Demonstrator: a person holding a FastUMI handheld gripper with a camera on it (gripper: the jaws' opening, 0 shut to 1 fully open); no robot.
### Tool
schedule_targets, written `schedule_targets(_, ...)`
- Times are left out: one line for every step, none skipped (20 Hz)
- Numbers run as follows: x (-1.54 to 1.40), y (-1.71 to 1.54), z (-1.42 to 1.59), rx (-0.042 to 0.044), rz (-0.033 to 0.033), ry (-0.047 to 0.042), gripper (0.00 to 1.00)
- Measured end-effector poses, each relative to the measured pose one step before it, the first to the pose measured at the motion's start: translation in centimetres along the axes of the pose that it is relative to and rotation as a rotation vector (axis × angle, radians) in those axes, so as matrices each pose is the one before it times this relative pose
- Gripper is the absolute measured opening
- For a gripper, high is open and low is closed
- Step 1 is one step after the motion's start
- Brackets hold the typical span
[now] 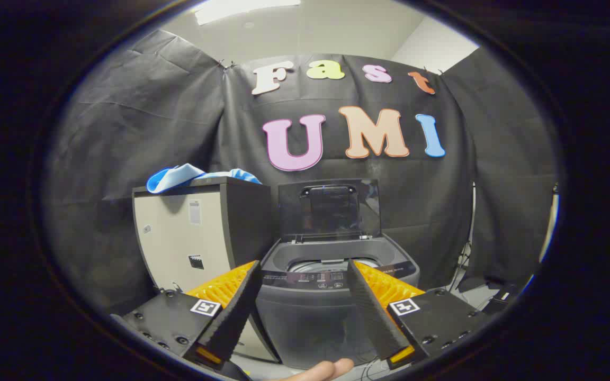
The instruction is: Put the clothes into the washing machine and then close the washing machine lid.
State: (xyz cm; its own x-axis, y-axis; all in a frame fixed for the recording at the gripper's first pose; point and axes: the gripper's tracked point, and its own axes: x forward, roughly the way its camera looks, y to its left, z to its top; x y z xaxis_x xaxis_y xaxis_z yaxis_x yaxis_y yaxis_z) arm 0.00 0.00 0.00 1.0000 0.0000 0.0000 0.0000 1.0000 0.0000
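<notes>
A dark top-loading washing machine [315,307] stands just beyond my fingers, its lid [329,209] raised upright at the back and the drum opening [331,263] showing. Blue clothes [188,177] lie on top of a beige cabinet [183,238] to the left of the machine. My gripper [302,270] is open, with nothing between its fingers, which frame the machine's front panel. A fingertip of a hand [326,370] shows below the fingers.
The beige and dark cabinet stands close against the washer's left side. Black cloth walls close in the booth behind and on both sides. Cables and a stand [466,254] sit on the floor to the right of the machine.
</notes>
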Motion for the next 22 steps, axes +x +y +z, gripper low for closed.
schedule_targets(0.069, 0.163, -0.096, -0.00516, 0.00107, 0.00198, 1.00)
schedule_targets(0.109, 0.131, 0.037, -0.00065, -0.00224, 0.00323, 1.00)
schedule_targets(0.136, 0.220, -0.064, 0.00460, 0.00087, 0.00298, 1.00)
schedule_targets(0.106, 0.241, 0.039, 0.00466, 0.00051, 0.00199, 1.00)
schedule_targets(0.094, 0.234, 0.055, -0.00128, 0.00251, 0.00133, 1.00)
schedule_targets(0.108, 0.293, 0.045, -0.00380, 0.00368, -0.00060, 1.00)
schedule_targets(0.059, 0.217, -0.013, -0.00332, 0.00264, 0.00093, 1.00)
schedule_targets(0.096, -0.036, 0.021, -0.00343, -0.00575, 0.00181, 1.00)
schedule_targets(0.088, -0.085, -0.103, -0.00239, -0.00898, 0.00580, 1.00)
schedule_targets(0.171, 0.056, -0.067, -0.00054, -0.00711, 0.00603, 1.00)
schedule_targets(0.145, 0.022, -0.093, -0.00127, -0.01048, 0.01170, 1.00)
schedule_targets(0.135, 0.123, 0.112, -0.00356, -0.01119, 0.00990, 1.00)
schedule_targets(0.105, 0.003, 0.127, -0.00132, -0.01583, 0.01227, 1.00)
schedule_targets(0.127, -0.095, 0.384, 0.00621, -0.02133, 0.01037, 0.99)
schedule_targets(0.217, 0.427, 0.539, 0.00967, -0.00487, 0.00570, 0.99)
schedule_targets(0.353, 0.617, 0.690, 0.01049, -0.00897, 0.01145, 0.99)
schedule_targets(0.225, 0.408, 0.739, 0.00341, -0.00942, 0.01296, 0.99)
schedule_targets(0.370, 0.811, 0.942, 0.00137, -0.00728, 0.00534, 0.99)
schedule_targets(0.308, 1.164, 1.233, -0.00673, 0.00182, -0.00171, 0.99)
schedule_targets(0.554, 1.262, 1.303, -0.01766, 0.01004, -0.01693, 0.98)
schedule_targets(0.724, 1.308, 1.401, -0.01655, 0.01101, -0.01093, 0.98)
schedule_targets(0.646, 1.483, 1.463, -0.01696, 0.01651, -0.01133, 0.98)
